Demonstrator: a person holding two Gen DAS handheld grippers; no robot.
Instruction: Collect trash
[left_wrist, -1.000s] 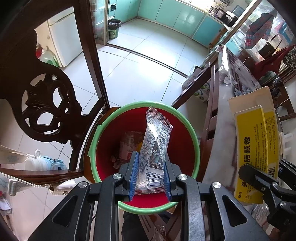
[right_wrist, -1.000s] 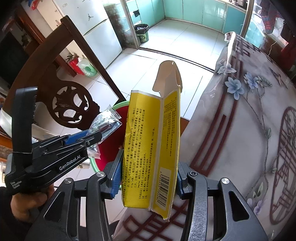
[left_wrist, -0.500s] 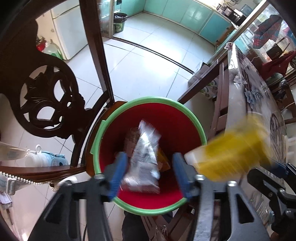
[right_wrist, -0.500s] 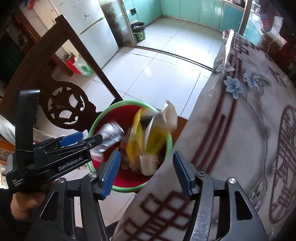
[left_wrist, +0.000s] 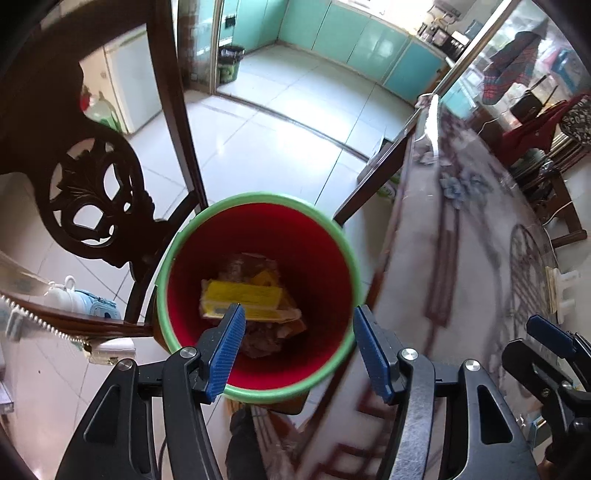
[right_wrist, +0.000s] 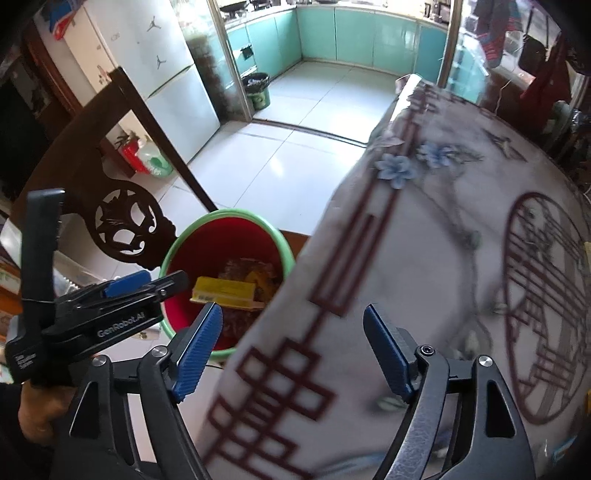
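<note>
A red bin with a green rim (left_wrist: 255, 198) stands on the floor beside the table; it also shows in the right wrist view (right_wrist: 225, 214). A yellow box (left_wrist: 243, 297) lies inside it on other wrappers, and shows in the right wrist view too (right_wrist: 223, 290). My left gripper (left_wrist: 299, 350) is open and empty above the bin. My right gripper (right_wrist: 291, 354) is open and empty over the table's edge, to the right of the bin. The left gripper (right_wrist: 144, 286) shows in the right wrist view beside the bin.
A dark carved wooden chair (left_wrist: 96, 192) stands left of the bin. A table with a floral cloth (right_wrist: 443, 258) fills the right side. White tiled floor (left_wrist: 266, 147) lies beyond, with a small bin (right_wrist: 256, 90) by the kitchen doorway.
The left gripper opened and dropped the clear wrapper into the bin. The right gripper opened and dropped the yellow box into the bin. Both grippers now hold nothing.
</note>
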